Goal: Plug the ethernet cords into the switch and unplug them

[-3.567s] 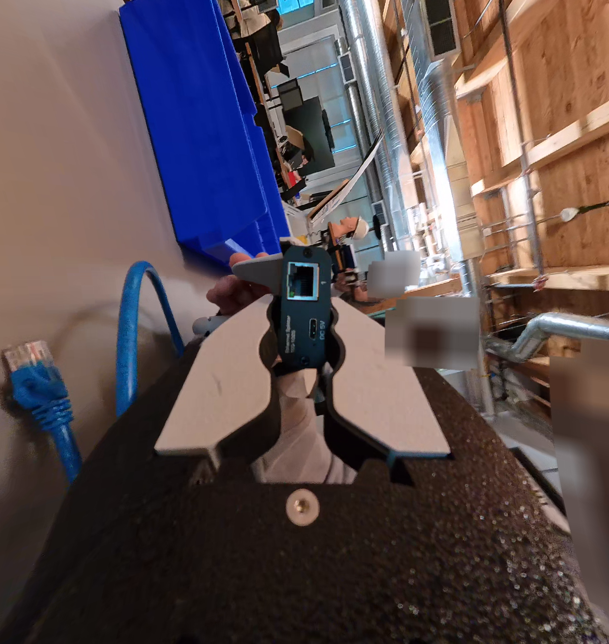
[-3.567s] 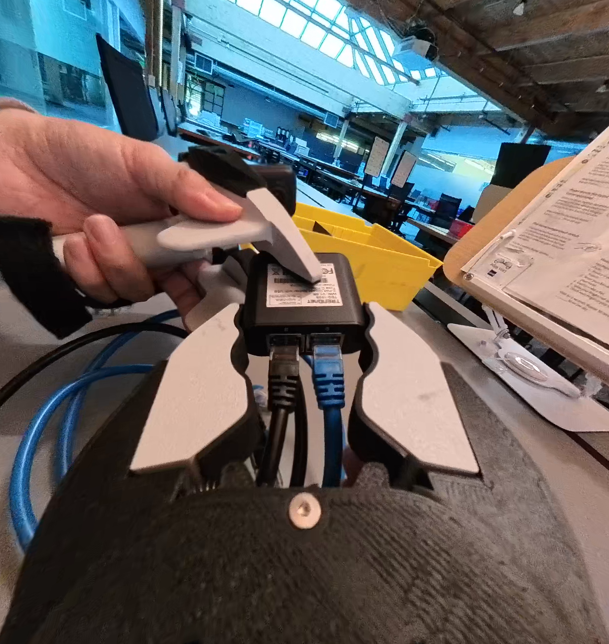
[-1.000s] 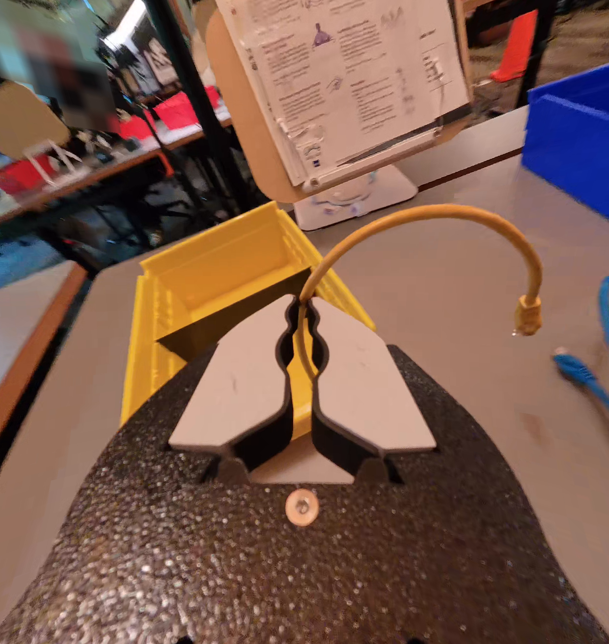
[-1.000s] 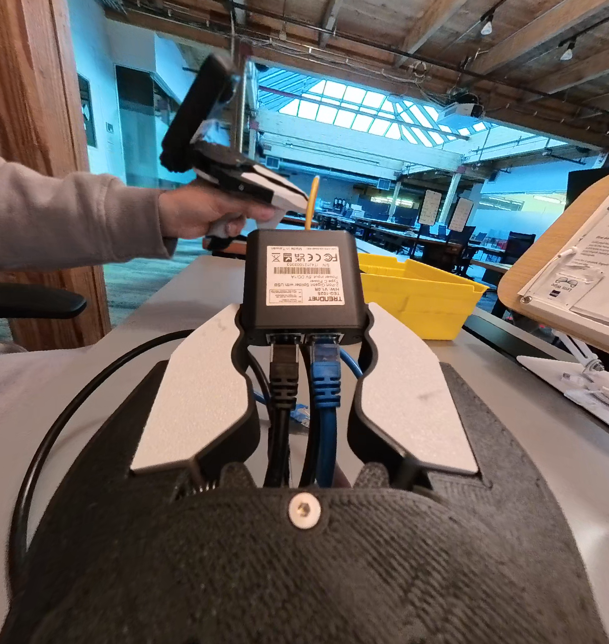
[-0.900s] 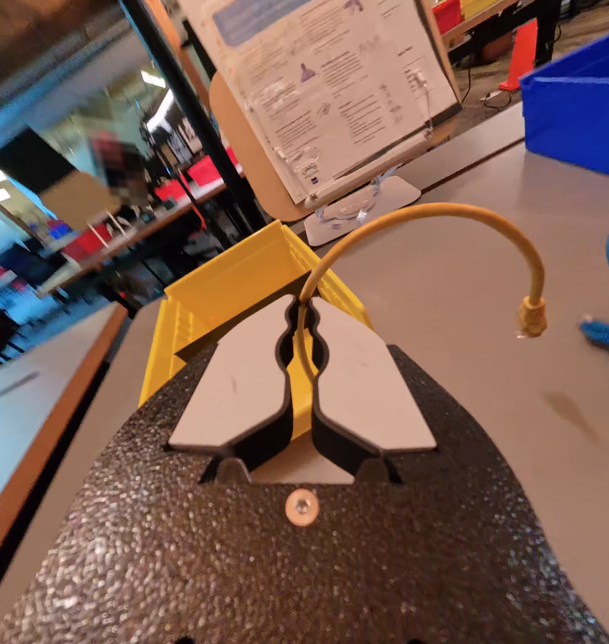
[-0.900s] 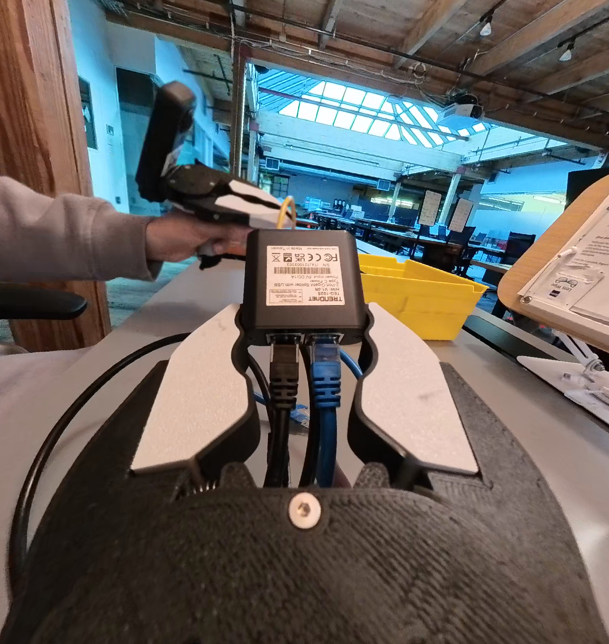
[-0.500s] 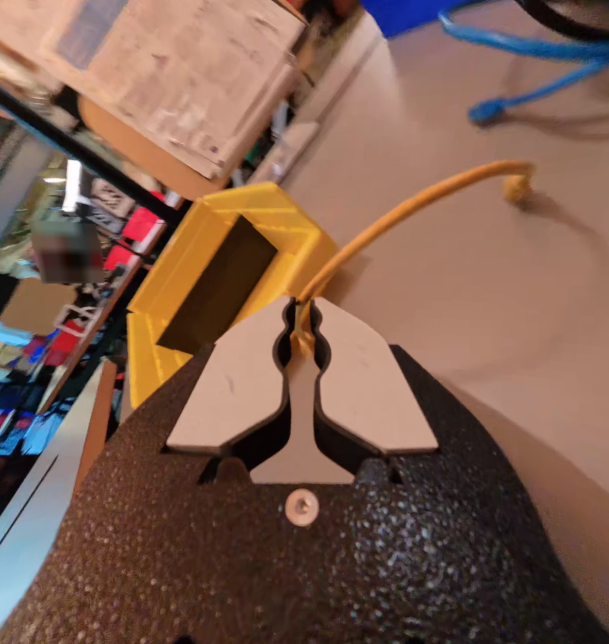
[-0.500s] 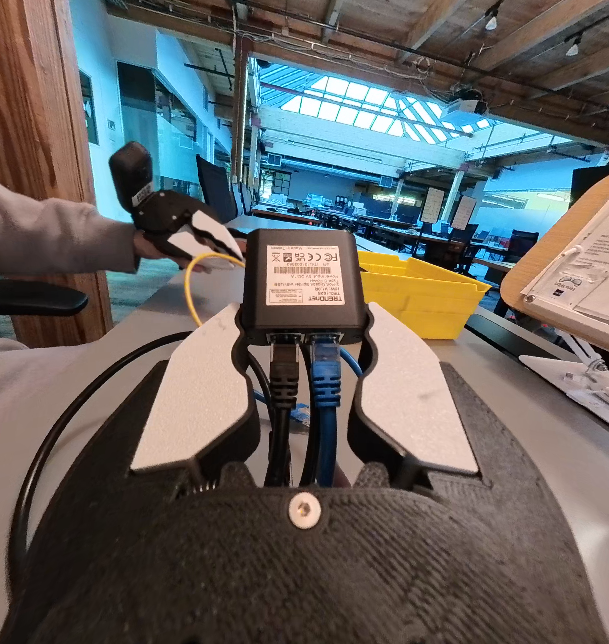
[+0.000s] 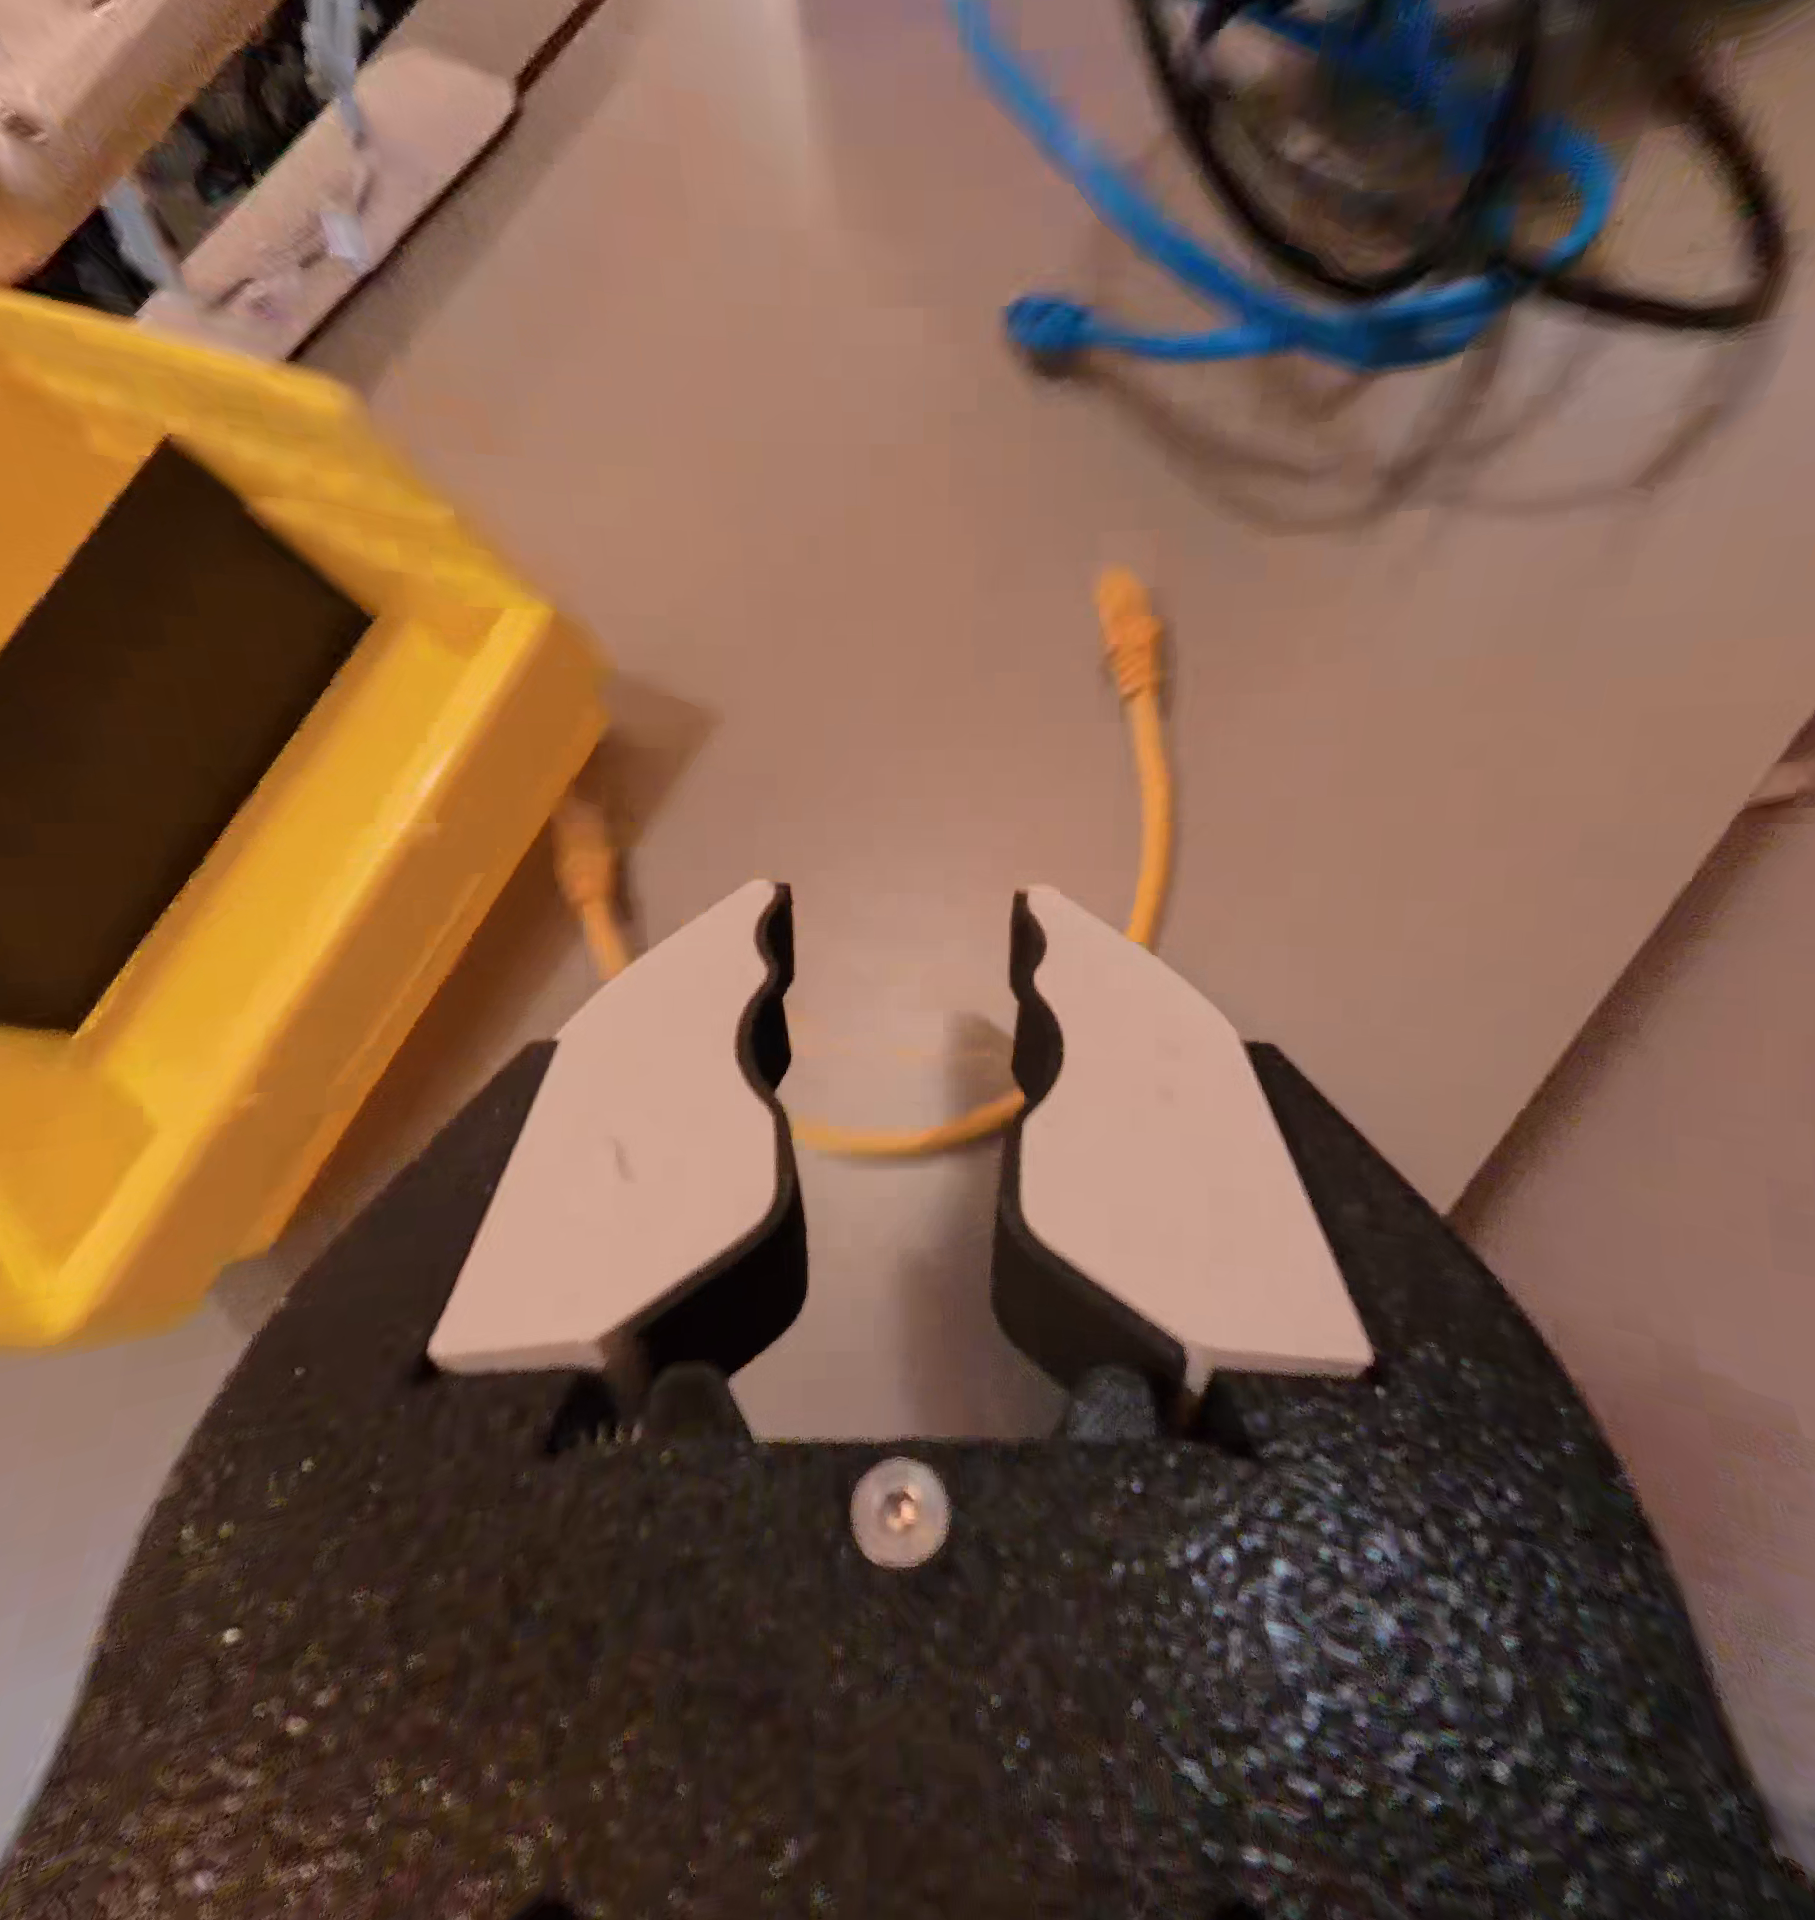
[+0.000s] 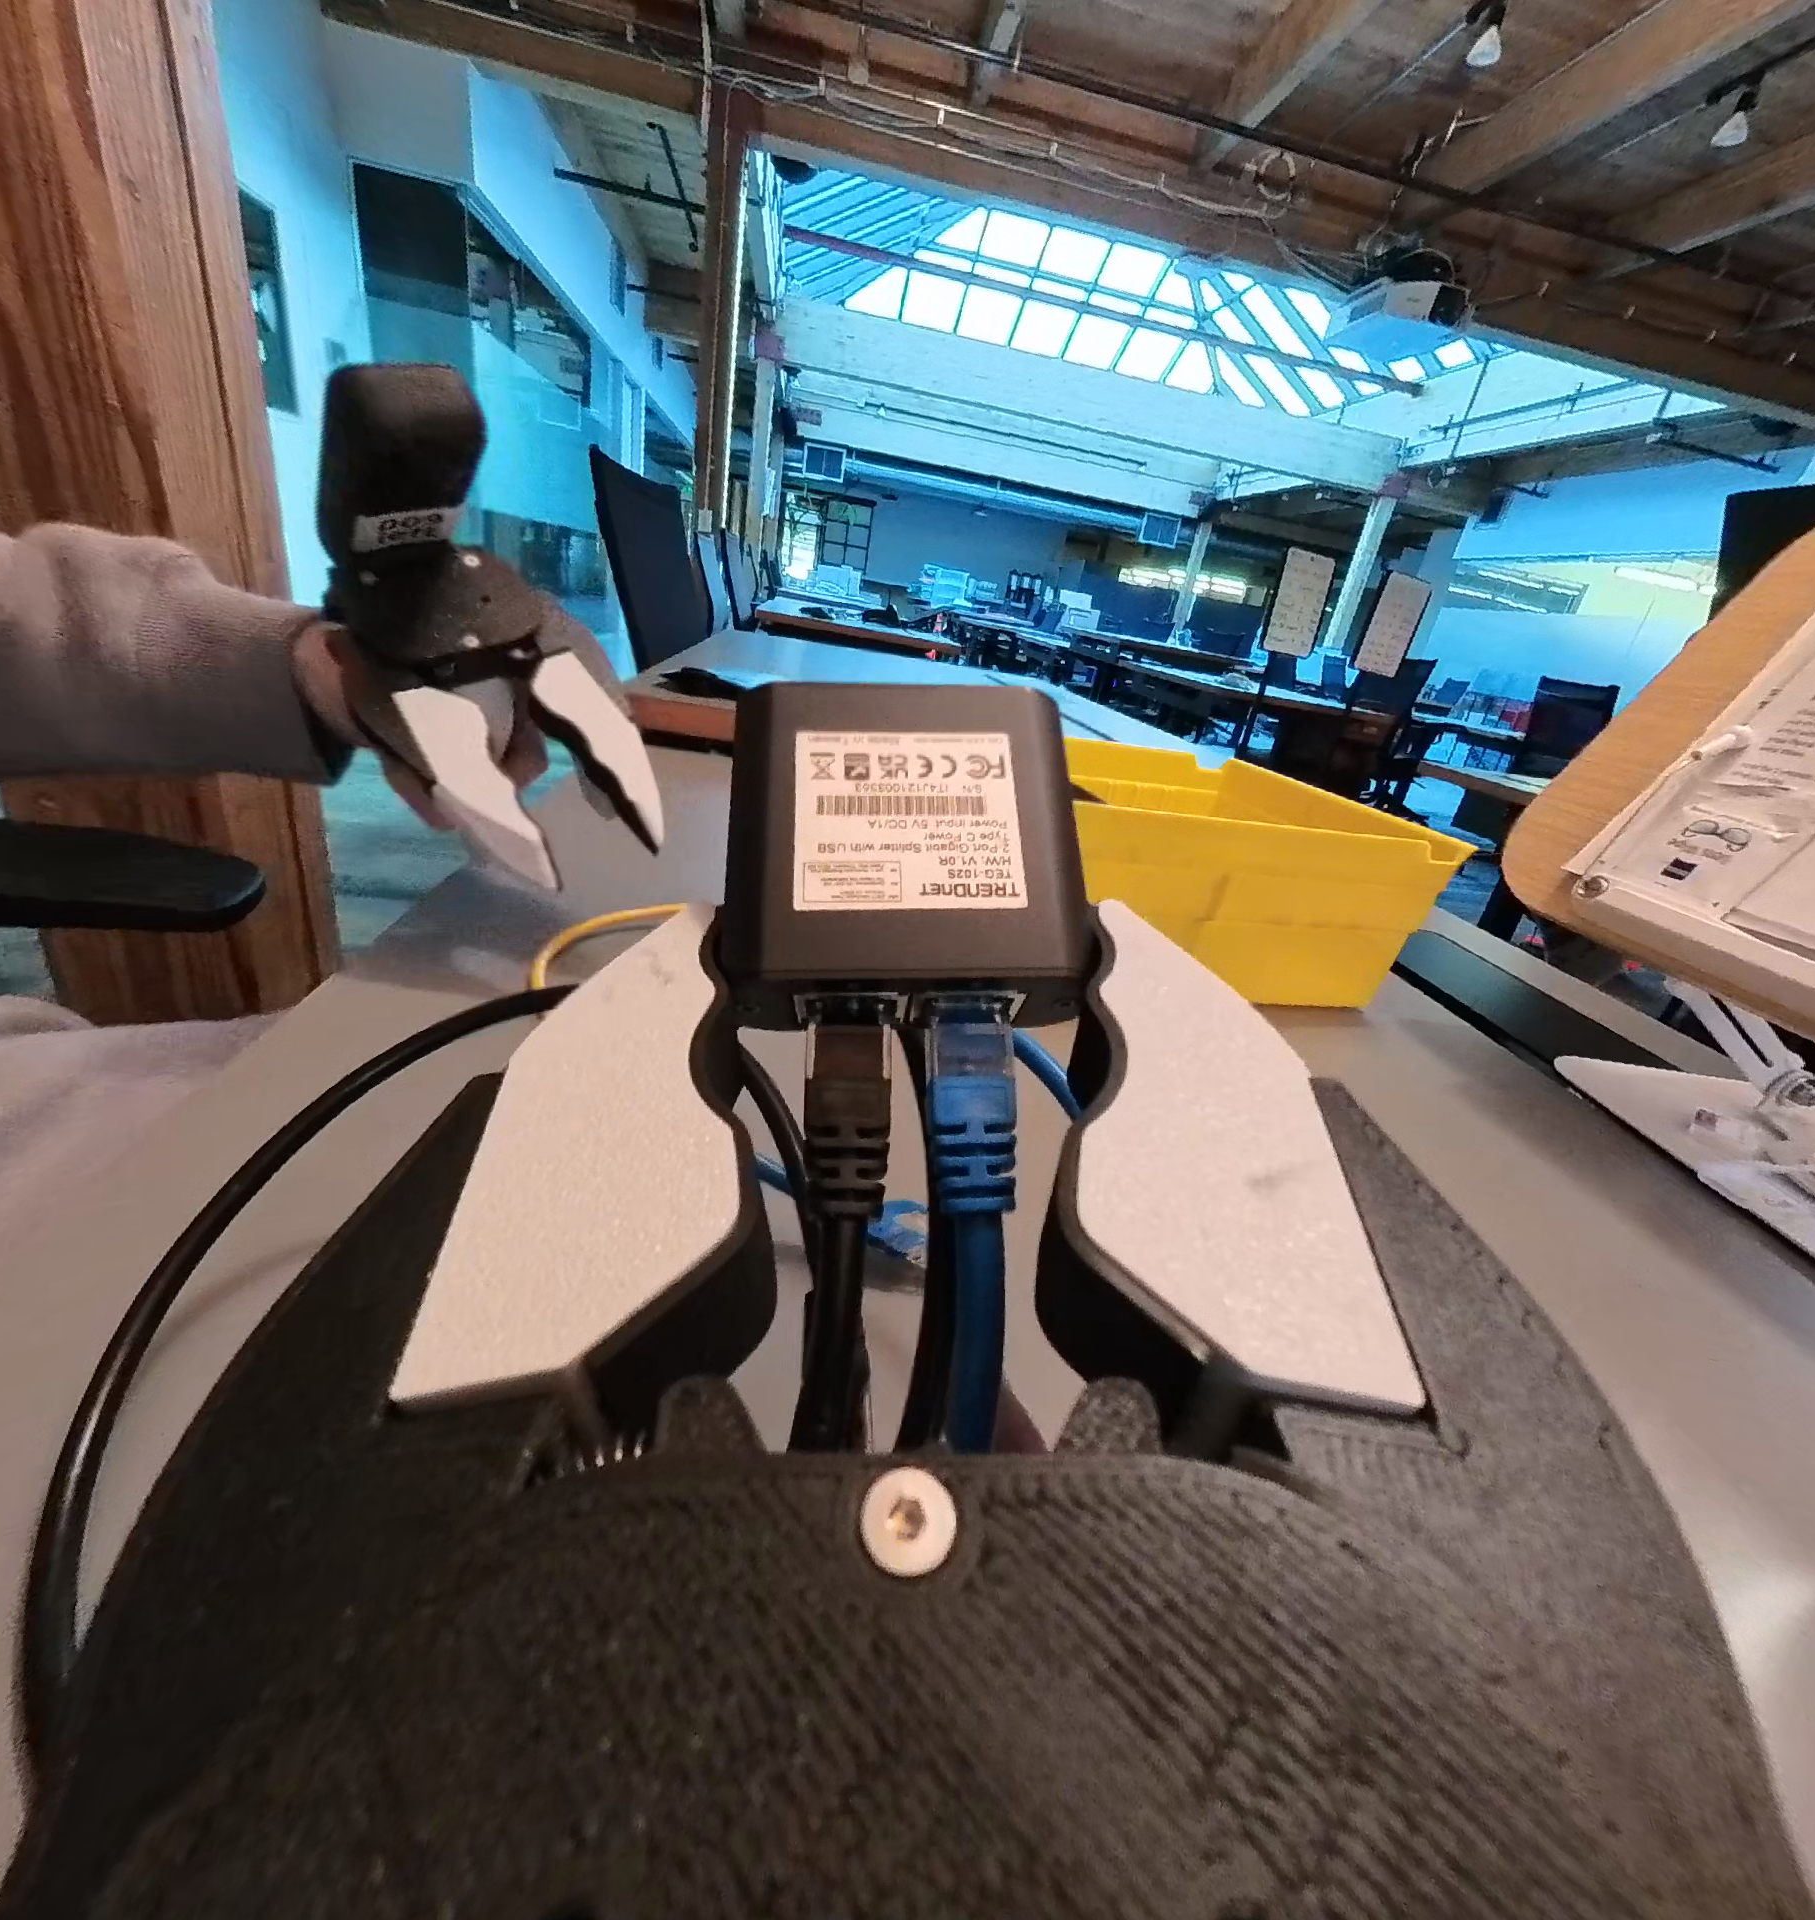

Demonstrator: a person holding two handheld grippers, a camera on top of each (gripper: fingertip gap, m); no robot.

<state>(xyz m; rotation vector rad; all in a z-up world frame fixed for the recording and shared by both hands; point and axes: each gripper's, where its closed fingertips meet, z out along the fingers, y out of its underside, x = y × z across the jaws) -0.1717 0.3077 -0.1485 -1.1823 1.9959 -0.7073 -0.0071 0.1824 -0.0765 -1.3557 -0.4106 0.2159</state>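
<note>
My right gripper (image 10: 908,925) is shut on the black switch (image 10: 903,831) and holds it above the table. A black cord (image 10: 846,1132) and a blue cord (image 10: 970,1132) are plugged into its two near ports. My left gripper (image 9: 898,904) is open and empty, pointing down above the short yellow cord (image 9: 1142,821), which lies loose on the table beside the yellow bin (image 9: 290,852). The left gripper also shows in the right wrist view (image 10: 602,862), open, left of the switch, with the yellow cord (image 10: 570,935) below it.
Blue and black cords (image 9: 1402,260) lie tangled at the far right of the table. A paper stand (image 10: 1713,831) sits to the right, the yellow bin (image 10: 1267,873) behind the switch. The table edge (image 9: 1609,831) runs diagonally on the right. A wooden post (image 10: 103,416) stands at left. Tip to tip, the grippers are about 25 cm apart.
My left gripper tipped downward, opened and let go of the yellow cord, which now lies on the table. The right gripper with the switch has stayed put.
</note>
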